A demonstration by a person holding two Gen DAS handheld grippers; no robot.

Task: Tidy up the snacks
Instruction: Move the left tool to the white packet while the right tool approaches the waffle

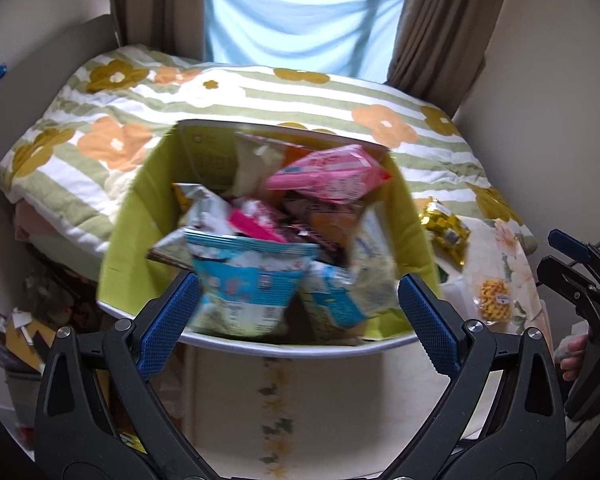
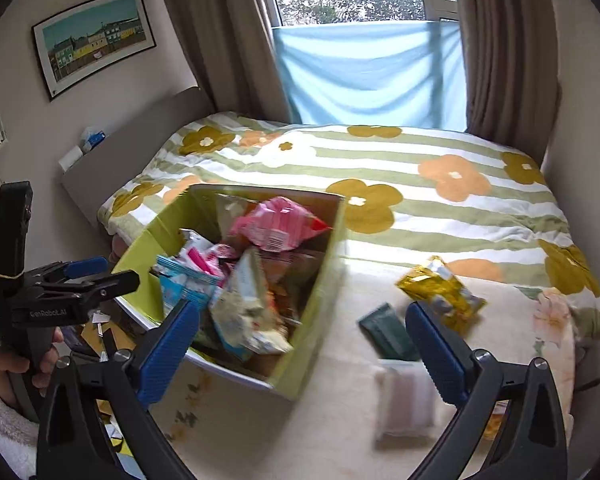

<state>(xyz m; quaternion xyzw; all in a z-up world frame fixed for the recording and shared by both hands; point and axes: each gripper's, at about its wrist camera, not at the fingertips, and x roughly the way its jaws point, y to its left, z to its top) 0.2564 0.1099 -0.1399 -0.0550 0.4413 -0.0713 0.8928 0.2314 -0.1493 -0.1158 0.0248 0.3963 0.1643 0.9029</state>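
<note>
A green cardboard box (image 1: 128,236) stands on the bed, full of snack packets, with a pink packet (image 1: 332,176) on top and a blue one (image 1: 244,284) at the near side. It also shows in the right wrist view (image 2: 320,292). My left gripper (image 1: 298,312) is open and empty, just in front of the box. My right gripper (image 2: 300,340) is open and empty over the blanket right of the box. Loose on the blanket lie a gold packet (image 2: 440,292), a dark green bar (image 2: 388,336), a pale pink-white packet (image 2: 406,400) and a clear bag of yellow snacks (image 1: 494,300).
The bed has a striped flowered duvet (image 2: 420,200) behind the box. A wall and curtains (image 2: 508,60) close the far side. Cluttered floor (image 1: 28,320) lies left of the bed. The left gripper appears at the left of the right wrist view (image 2: 96,274).
</note>
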